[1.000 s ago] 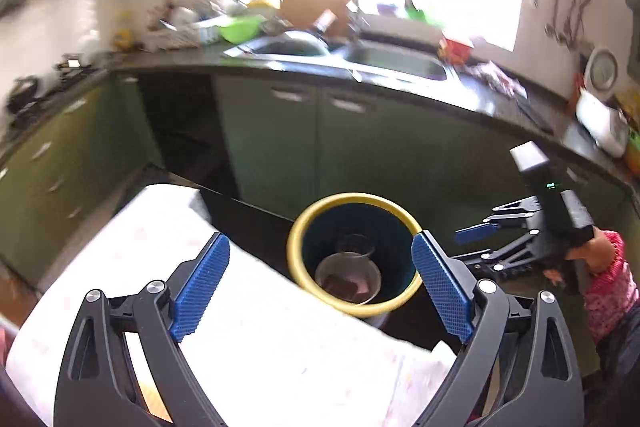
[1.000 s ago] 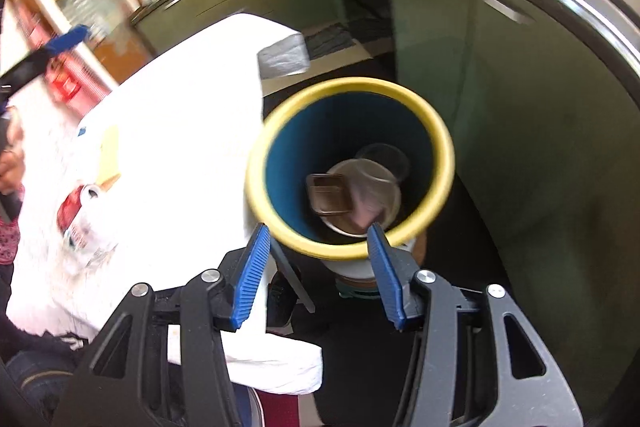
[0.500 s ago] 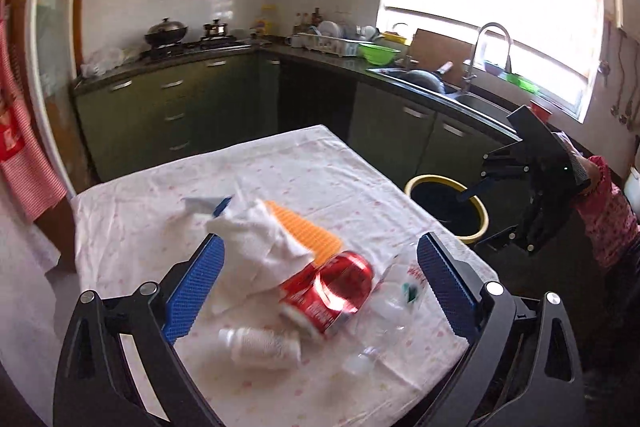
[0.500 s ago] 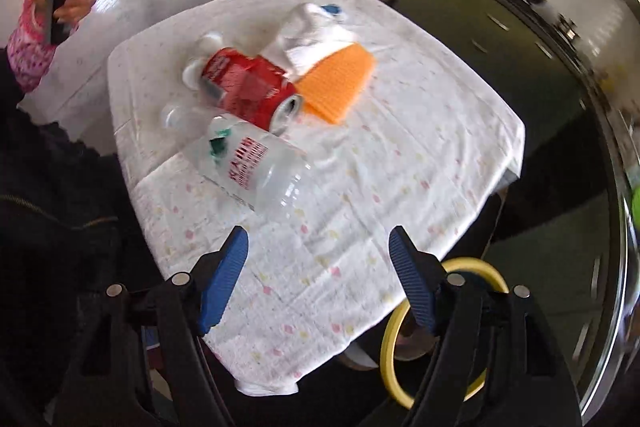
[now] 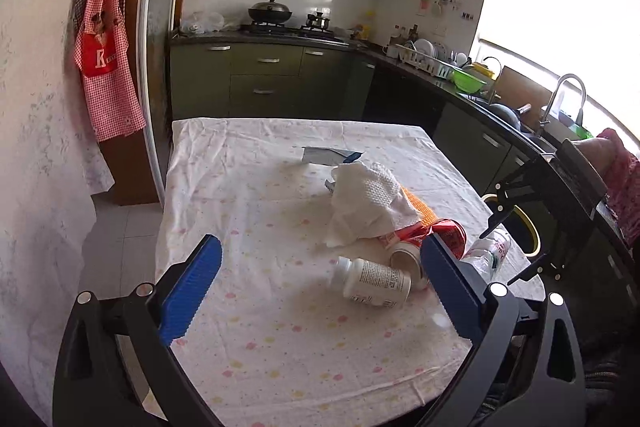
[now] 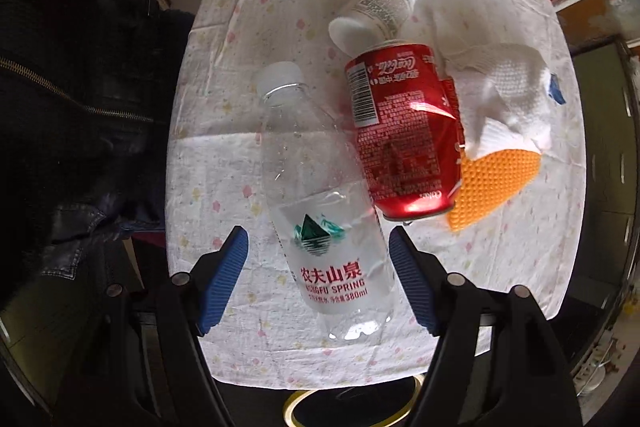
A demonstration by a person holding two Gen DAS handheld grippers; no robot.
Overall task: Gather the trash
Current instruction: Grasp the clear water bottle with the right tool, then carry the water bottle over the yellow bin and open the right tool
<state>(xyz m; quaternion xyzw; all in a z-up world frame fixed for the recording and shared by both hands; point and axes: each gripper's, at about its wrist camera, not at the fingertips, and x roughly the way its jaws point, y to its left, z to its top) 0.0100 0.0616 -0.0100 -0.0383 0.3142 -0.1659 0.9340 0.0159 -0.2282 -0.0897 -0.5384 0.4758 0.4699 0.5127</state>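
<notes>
A clear plastic water bottle (image 6: 320,195) lies on the table's cloth, its lower half between the open fingers of my right gripper (image 6: 320,279), which hovers above it. Beside it lie a dented red cola can (image 6: 400,131), a small white pill bottle (image 6: 380,7), a crumpled white tissue (image 6: 508,95) and an orange pad (image 6: 492,179). My left gripper (image 5: 316,291) is open and empty above the near table, with the pill bottle (image 5: 372,281), can (image 5: 444,235) and tissue (image 5: 368,203) ahead of it to the right. The right gripper (image 5: 516,235) shows there too.
The yellow-rimmed bin (image 5: 530,231) stands on the floor beyond the table's right edge; its rim (image 6: 292,407) shows under the near edge. A silvery wrapper (image 5: 324,155) lies at the table's (image 5: 248,195) far side. Green cabinets (image 5: 264,83) and a sink counter (image 5: 500,115) line the walls.
Both grippers swung away from the bin to the table. My right gripper dropped close over the water bottle, and my left came in low over the table's near side.
</notes>
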